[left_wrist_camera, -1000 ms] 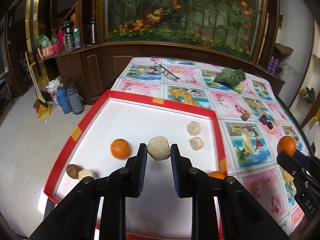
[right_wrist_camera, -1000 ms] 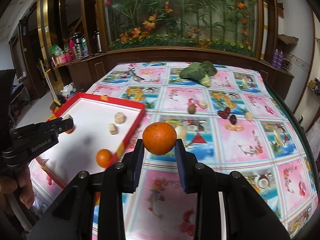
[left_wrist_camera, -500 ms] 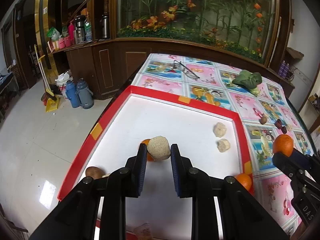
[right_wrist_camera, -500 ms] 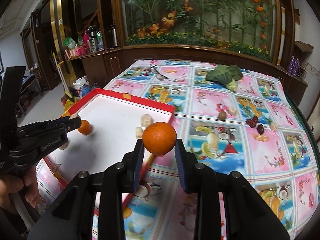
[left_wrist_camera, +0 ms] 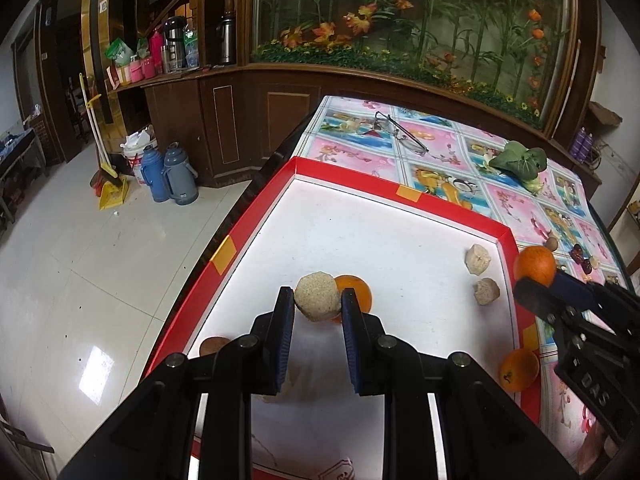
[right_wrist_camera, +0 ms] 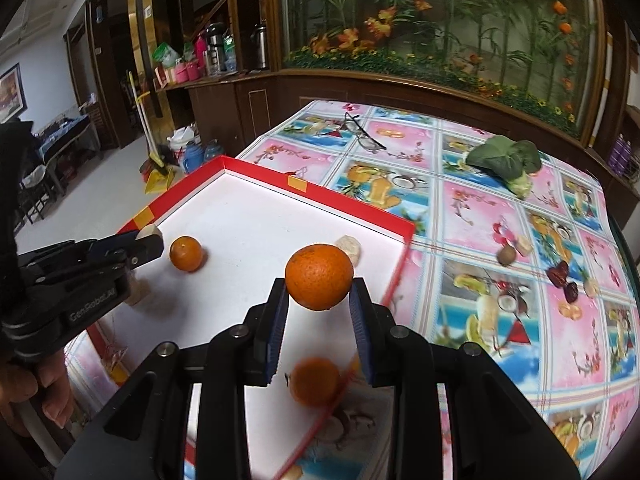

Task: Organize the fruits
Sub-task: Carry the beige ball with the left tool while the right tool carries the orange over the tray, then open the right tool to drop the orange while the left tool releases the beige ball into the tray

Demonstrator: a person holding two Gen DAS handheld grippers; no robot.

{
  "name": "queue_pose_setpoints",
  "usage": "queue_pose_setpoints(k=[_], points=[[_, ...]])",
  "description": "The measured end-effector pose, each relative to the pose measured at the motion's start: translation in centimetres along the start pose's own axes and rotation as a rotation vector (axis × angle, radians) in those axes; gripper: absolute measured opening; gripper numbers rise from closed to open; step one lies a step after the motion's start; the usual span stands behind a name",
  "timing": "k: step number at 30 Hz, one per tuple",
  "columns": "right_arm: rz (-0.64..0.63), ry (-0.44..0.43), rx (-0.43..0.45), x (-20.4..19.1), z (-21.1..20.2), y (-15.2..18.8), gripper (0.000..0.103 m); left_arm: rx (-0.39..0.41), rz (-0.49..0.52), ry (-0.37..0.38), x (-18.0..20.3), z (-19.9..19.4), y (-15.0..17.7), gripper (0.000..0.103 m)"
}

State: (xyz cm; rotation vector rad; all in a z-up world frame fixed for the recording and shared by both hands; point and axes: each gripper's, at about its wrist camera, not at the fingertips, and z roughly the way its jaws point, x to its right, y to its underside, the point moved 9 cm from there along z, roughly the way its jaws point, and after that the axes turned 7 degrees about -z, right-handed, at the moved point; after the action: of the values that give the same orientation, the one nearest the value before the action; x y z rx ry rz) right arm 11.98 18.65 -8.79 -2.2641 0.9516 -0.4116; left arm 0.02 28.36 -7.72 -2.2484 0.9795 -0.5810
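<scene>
Left gripper (left_wrist_camera: 317, 307) fingers clamped on the beige lump (left_wrist_camera: 317, 297), right gripper (right_wrist_camera: 319, 295) fingers clamped on an orange (right_wrist_camera: 319, 277), both carried above the red-rimmed tray (left_wrist_camera: 256, 216) on the surface, probably to group like with like beside the tray's other orange (right_wrist_camera: 185, 253).

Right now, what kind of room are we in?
Probably a living or dining room at home. A table with a fruit-print tablecloth stands by a big planted glass case, thermos flasks sit on the tiled floor, and eyeglasses lie on the table.
</scene>
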Motion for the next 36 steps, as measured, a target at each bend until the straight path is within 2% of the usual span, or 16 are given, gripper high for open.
queue_pose_setpoints(k=[12, 21, 23, 25, 26, 28, 30, 33, 35, 36], points=[[-0.029, -0.034, -0.044, -0.5, 4.2, -1.7, 0.033, -0.024, 0.001, -0.019, -0.6, 1.3, 0.0, 0.022], [-0.068, -0.056, -0.094, -1.4, 5.8, -0.3, 0.034, -0.021, -0.011, -0.064, -1.6, 1.6, -0.3, 0.023], [-0.071, -0.056, -0.096, -1.4, 5.8, -0.3, 0.034, -0.025, -0.014, -0.078, -1.8, 1.6, -0.2, 0.032], [-0.074, -0.058, -0.099, -1.4, 5.7, -0.2, 0.035, -0.014, -0.025, -0.077, -2.0, 1.3, -0.4, 0.057], [-0.077, -0.054, -0.099, -1.4, 5.6, -0.2, 0.036, -0.011, -0.033, -0.066, -1.9, 1.2, -0.5, 0.062], [-0.075, -0.043, -0.090, -1.2, 5.3, -0.2, 0.050, 0.002, -0.037, -0.065, -1.9, 0.9, -0.6, 0.065], [-0.077, -0.034, -0.076, -1.0, 4.8, -0.4, 0.059, 0.002, -0.030, -0.074, -1.8, 0.8, -0.6, 0.068], [-0.078, -0.019, -0.052, -0.5, 3.6, -0.6, 0.065, -0.005, -0.034, -0.068, -1.7, 0.7, -0.4, 0.082], [-0.074, -0.013, -0.041, -0.2, 3.0, -0.6, 0.069, -0.003, -0.037, -0.072, -1.7, 0.4, -0.3, 0.082], [-0.073, -0.006, -0.036, 0.0, 2.6, -0.5, 0.077, -0.005, -0.035, -0.075, -1.6, 0.3, -0.2, 0.083]])
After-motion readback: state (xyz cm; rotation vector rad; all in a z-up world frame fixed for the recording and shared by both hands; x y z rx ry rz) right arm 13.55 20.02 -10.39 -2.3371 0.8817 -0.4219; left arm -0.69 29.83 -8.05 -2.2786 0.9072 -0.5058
